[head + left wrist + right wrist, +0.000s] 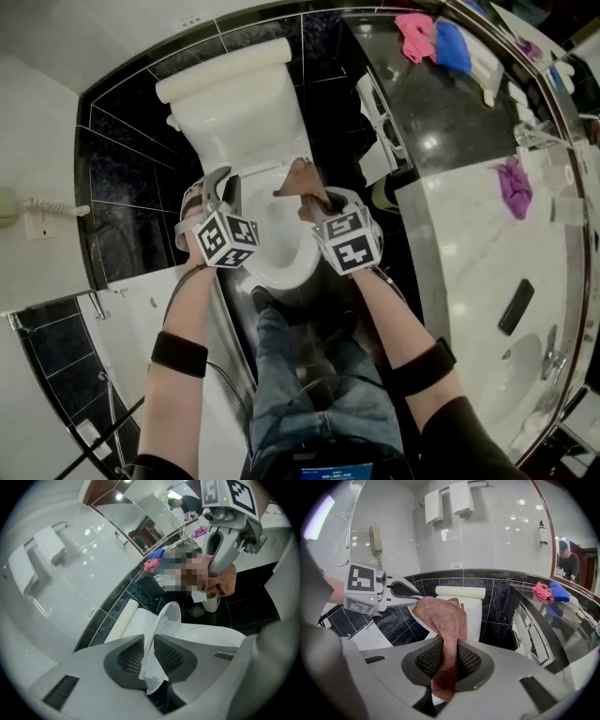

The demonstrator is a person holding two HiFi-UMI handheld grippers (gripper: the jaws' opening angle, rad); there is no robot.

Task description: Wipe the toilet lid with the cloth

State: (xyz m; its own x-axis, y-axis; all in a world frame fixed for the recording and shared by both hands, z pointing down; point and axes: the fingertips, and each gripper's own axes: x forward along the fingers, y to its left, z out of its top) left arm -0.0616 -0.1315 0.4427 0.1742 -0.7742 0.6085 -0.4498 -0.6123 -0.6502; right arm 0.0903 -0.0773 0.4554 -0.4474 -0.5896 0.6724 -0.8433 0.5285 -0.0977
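I have two grippers. My left gripper is pinched shut on the thin edge of the white toilet lid. The lid stands up off the bowl, and I see it edge on. My right gripper is pinched shut on the one reddish-brown cloth. The cloth bunches up above the jaws, and a bit hangs down under them. In the head view the cloth sits over the back of the bowl, just beside the tip of my left gripper. I cannot tell if it touches the lid.

There is one toilet with one white tank. Two white towels hang side by side on a rail high on the wall. One phone with a curly cord hangs on the wall. One small bottle is fixed by the mirror. Three more cloths lie on the counter: a pink cloth and a blue cloth next to each other, and a purple cloth well apart from them. There is one sink, and one dark flat thing lies near it.

The floor and the low part of the wall are shiny black tiles. The wall above them is shiny white. The counter is pale stone.

Each gripper has a cube with black and white square marks. A small wall plate is too tiny to read.
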